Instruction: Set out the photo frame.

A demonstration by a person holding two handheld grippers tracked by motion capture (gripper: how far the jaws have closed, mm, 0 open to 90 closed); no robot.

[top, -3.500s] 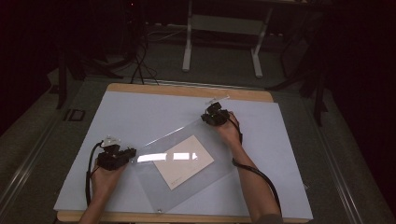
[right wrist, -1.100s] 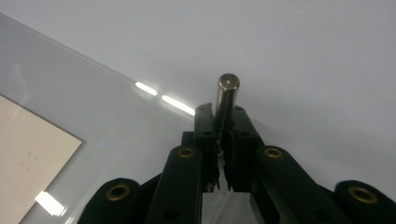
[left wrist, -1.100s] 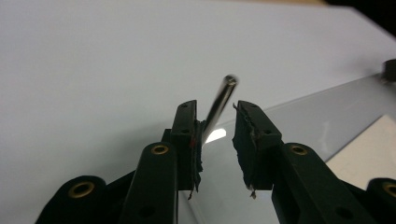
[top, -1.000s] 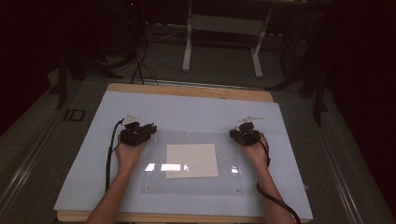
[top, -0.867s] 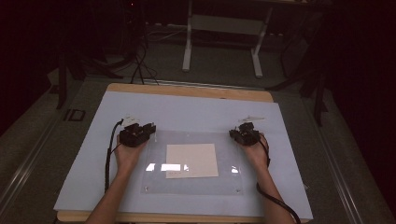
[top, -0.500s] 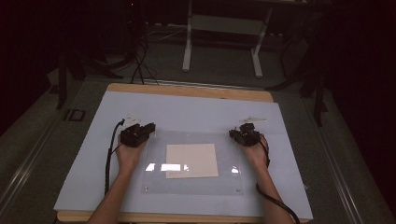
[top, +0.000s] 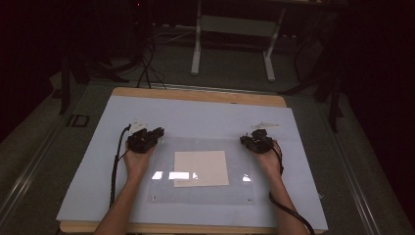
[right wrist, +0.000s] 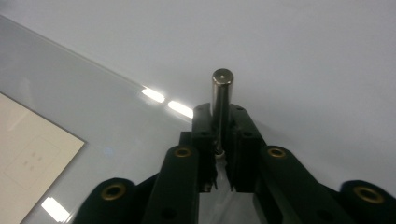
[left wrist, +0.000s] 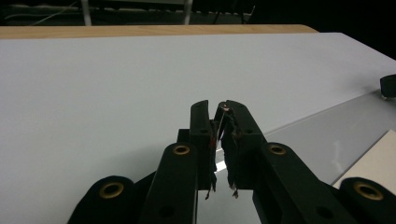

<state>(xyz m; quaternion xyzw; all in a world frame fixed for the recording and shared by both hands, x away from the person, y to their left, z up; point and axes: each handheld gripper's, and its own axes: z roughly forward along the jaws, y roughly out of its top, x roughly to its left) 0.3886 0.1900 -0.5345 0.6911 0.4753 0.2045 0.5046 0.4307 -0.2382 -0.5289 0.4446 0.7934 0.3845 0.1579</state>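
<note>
A clear plastic sheet (top: 205, 193) lies flat on the pale mat, square to the table, with a beige paper (top: 200, 168) under its middle. My left gripper (top: 156, 132) rests at the sheet's far left corner. In the left gripper view its jaws (left wrist: 217, 108) stand almost together, with nothing clearly between them, over the sheet's edge (left wrist: 327, 126). My right gripper (top: 249, 139) sits at the far right corner. It (right wrist: 220, 114) is shut on a short upright metal pin (right wrist: 221, 91), with the sheet (right wrist: 93, 93) and paper (right wrist: 32, 149) to its left.
The pale mat (top: 205, 117) covers a wooden table, whose bare edge (top: 195, 95) shows at the back. A white frame stand (top: 232, 29) and cables are on the floor beyond. Bright light glints (top: 176, 175) lie on the sheet.
Since 3.5 s ago the sheet has turned from a diagonal lie to square with the table, and both grippers moved to its far corners. Over the last second almost nothing moved.
</note>
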